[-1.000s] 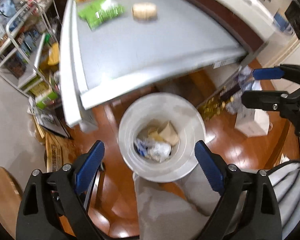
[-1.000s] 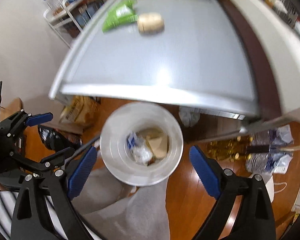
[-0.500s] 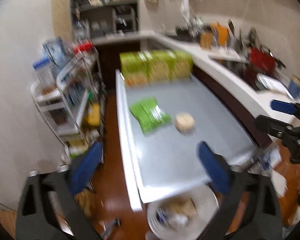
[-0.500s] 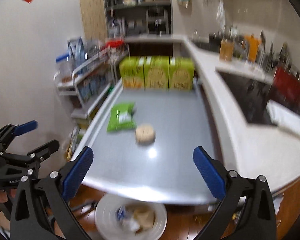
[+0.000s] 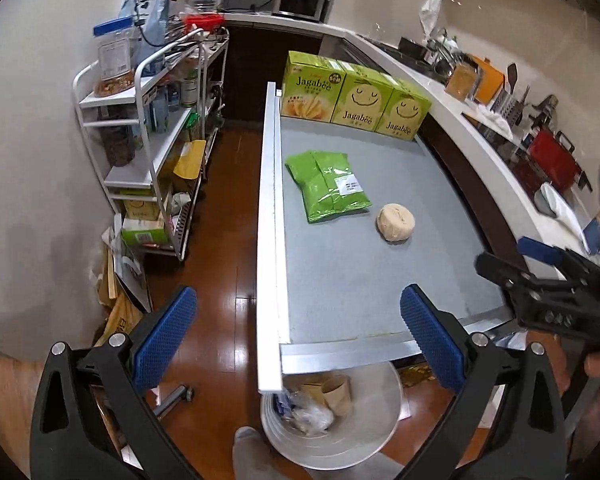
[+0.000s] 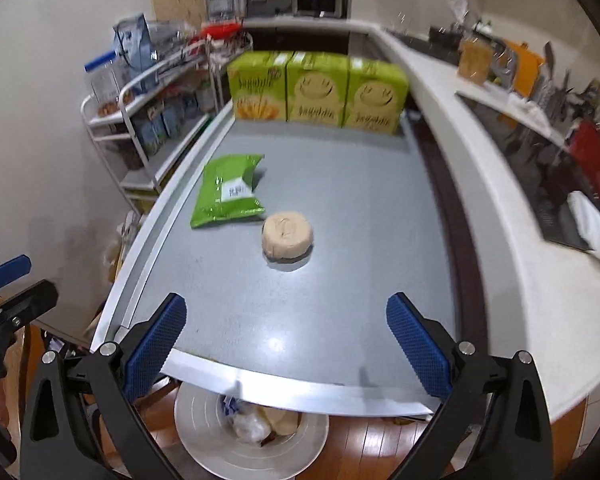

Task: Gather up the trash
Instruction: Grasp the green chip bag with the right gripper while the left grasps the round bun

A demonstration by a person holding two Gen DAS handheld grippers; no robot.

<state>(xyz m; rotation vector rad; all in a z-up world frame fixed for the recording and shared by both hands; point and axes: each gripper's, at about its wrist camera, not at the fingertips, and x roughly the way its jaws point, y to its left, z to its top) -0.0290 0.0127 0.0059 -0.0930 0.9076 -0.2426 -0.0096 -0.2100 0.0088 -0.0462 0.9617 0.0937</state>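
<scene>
- The left gripper (image 5: 298,338) hangs at the bottom of its frame with its blue pads spread wide and nothing between them; the right gripper (image 6: 286,346) is likewise spread and empty.
- On the grey table (image 6: 340,280) two loose pieces of trash remain: a green snack bag (image 6: 229,191) left of centre and a beige paper wad (image 6: 287,235) just beside its lower right corner, near it but seemingly not touching.
- The white bin (image 5: 340,424) stands on the floor under the near table edge, at the bottom centre of both views, already holding crumpled scraps.
- The wad looks light, soft and crushable; a pinch across its middle should hold, though it may flatten a little.
- The bag looks thin, glossy and slippery, lying flat; a crimped end or a raised crease seems the better hold than the slick face.
- A raised metal rail (image 5: 269,216) lines the table's left side and a strip caps the near edge, so lifting is safer than dragging.
- Three green boxes (image 5: 356,98) close off the far end; a white counter (image 6: 512,248) bounds the right.
- The middle of the table leaves open room for approach from above.
</scene>
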